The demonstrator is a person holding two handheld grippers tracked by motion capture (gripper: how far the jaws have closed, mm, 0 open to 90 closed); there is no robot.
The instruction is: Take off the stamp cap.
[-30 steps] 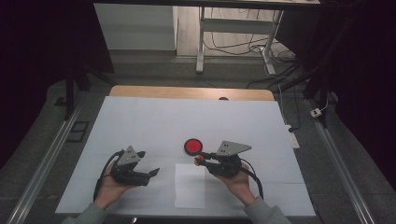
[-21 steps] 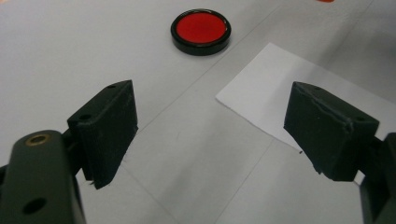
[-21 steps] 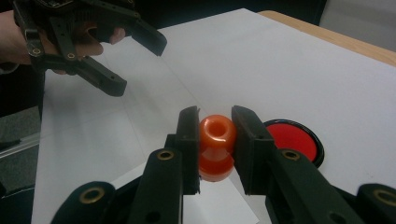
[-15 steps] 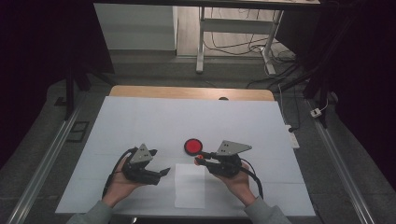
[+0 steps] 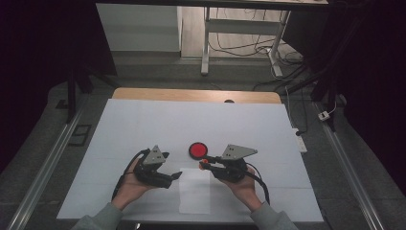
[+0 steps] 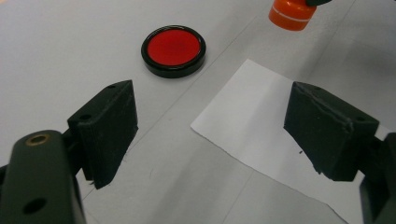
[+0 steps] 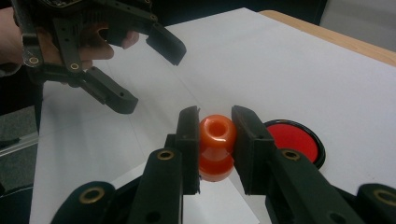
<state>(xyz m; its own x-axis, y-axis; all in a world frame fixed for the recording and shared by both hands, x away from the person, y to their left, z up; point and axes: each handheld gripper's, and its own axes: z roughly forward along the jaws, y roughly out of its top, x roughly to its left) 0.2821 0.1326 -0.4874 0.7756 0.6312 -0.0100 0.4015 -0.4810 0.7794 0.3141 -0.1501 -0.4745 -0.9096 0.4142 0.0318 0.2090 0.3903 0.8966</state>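
Note:
My right gripper is shut on a small orange knobbed piece, held upright just above the near end of a white paper sheet. In the high view that gripper sits right of centre with the orange piece at its tips. A round red pad in a black rim lies flat on the table just beyond it, also seen as the red pad. My left gripper hovers at the paper's left edge, jaws wide open and nothing between them. The paper's corner lies under its jaws.
A white cover spreads over the table, with a wooden edge at the far side. Metal rails run along both sides. Beyond the table stand a desk frame and floor cables.
My left gripper has slid rightward toward the paper sheet and the right gripper. The right gripper and the orange piece have stayed where they were.

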